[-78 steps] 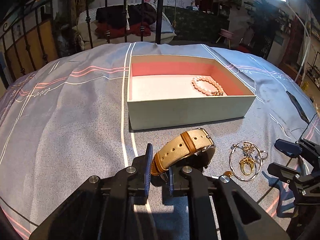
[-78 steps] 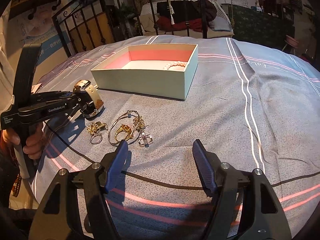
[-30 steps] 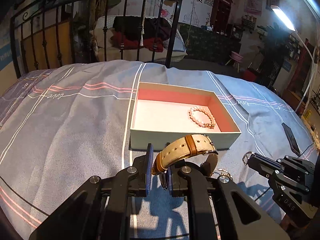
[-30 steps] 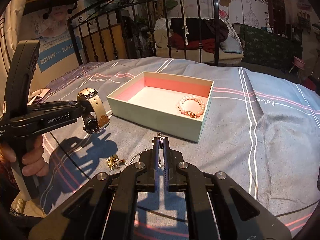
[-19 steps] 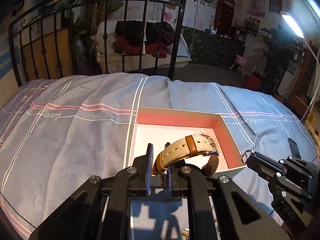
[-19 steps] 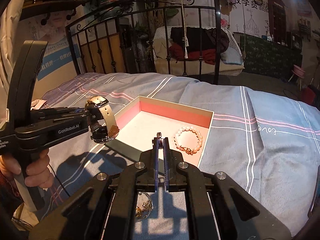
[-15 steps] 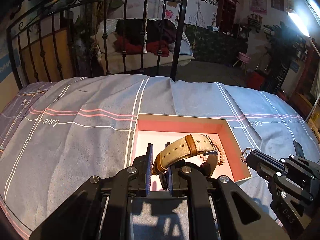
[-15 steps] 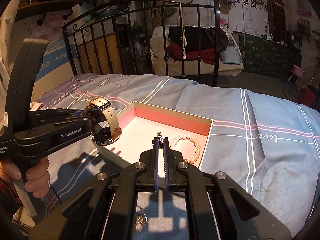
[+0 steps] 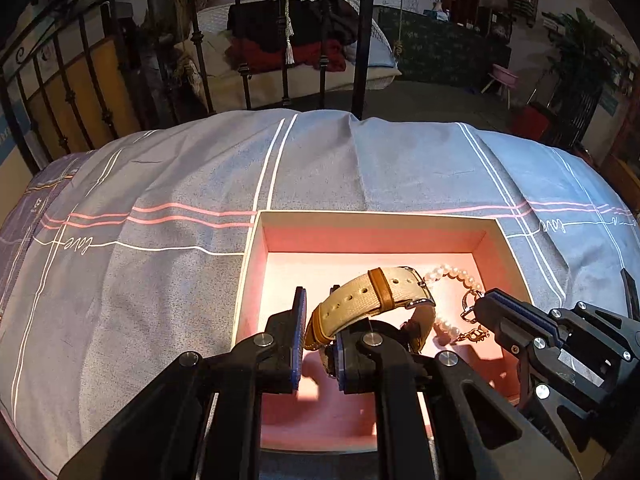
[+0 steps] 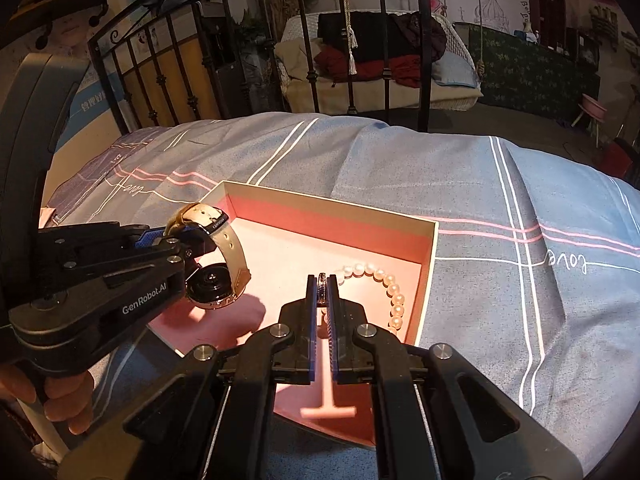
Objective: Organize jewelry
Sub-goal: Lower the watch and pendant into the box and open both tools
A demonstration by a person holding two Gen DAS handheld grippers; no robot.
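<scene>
Two grippers, each loaded, above the open box

Left gripper (image 9: 318, 334) is clamped on the tan strap of a wristwatch (image 9: 372, 300); the strap's long axis runs from the jaws toward 2 o'clock, with the dial (image 10: 210, 280) hanging below. Right gripper (image 10: 322, 284) is pinched together on a small ring (image 10: 321, 278), set on edge. Both hover over the pink-lined box (image 9: 376, 232), where a pearl bracelet (image 10: 390, 288) lies at 3 o'clock on its floor, on striped bedding (image 9: 160, 184).

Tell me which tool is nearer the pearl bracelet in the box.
Right. The right tool, shut on a small ring, hangs just over the pearl bracelet. The left tool, clamping the watch, is farther off, over the box's other side.
</scene>
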